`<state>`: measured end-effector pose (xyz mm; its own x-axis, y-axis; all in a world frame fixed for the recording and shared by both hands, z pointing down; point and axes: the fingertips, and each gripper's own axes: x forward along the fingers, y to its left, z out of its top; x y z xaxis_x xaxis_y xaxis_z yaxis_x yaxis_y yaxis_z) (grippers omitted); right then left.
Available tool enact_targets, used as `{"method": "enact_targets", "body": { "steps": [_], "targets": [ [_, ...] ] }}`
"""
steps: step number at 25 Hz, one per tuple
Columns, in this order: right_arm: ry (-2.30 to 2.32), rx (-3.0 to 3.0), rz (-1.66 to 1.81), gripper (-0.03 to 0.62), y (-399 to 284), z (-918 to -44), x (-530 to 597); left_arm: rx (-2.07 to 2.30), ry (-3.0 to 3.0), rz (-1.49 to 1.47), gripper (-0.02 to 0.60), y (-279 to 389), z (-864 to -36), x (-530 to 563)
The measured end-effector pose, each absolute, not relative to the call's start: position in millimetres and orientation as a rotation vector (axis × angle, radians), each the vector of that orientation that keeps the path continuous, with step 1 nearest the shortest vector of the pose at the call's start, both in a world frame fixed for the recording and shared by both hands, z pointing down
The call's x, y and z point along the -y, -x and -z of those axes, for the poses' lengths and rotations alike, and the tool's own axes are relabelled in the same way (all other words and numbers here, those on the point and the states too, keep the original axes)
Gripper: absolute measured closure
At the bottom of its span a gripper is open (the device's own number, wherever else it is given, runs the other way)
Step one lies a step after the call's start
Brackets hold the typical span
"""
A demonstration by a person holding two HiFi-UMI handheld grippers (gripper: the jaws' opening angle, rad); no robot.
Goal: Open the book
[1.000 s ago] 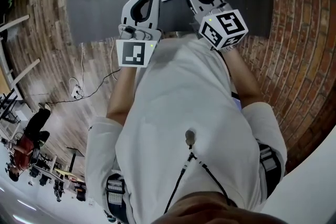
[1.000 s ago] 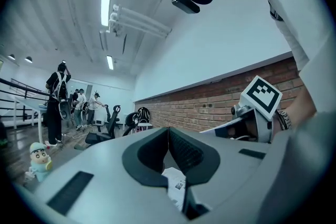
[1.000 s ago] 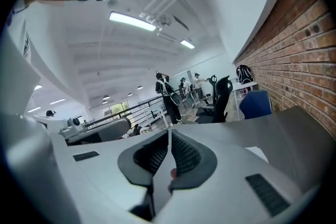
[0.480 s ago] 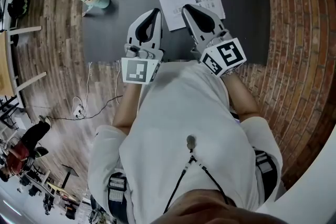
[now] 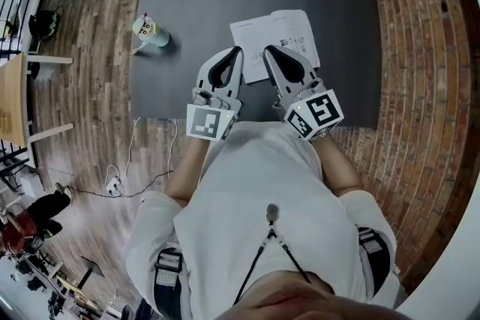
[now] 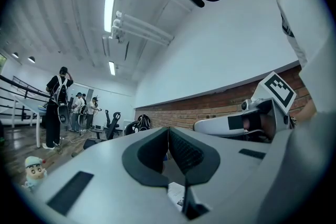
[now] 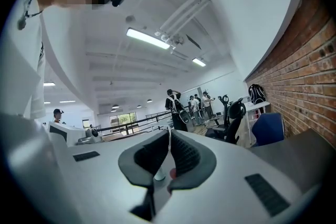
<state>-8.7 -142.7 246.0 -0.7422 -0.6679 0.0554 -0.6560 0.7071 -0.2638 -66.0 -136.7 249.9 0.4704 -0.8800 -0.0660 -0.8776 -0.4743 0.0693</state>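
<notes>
Toy figure [image 5: 150, 31] on grey mat [image 5: 202, 4].

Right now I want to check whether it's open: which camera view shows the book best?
The head view: the book lies open, pages up, seen from above. The left gripper view catches only a sliver of page under its jaws; the right gripper view shows none of it.

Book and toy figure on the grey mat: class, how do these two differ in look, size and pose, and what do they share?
The book lies flat and open; the toy figure stands upright. The book is white with dark print; the toy figure is pale green and yellowish. The book covers far more ground than the toy figure. Both rest on the grey mat.
</notes>
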Motion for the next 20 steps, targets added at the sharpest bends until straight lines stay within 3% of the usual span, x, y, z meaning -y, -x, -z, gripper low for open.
{"method": "enact_targets", "body": {
  "steps": [20],
  "targets": [
    [1.169,-2.818,0.362,0.559,-12,-231,140,1.566,-2.679,0.128,0.558,48,-247,134]
  ]
}}
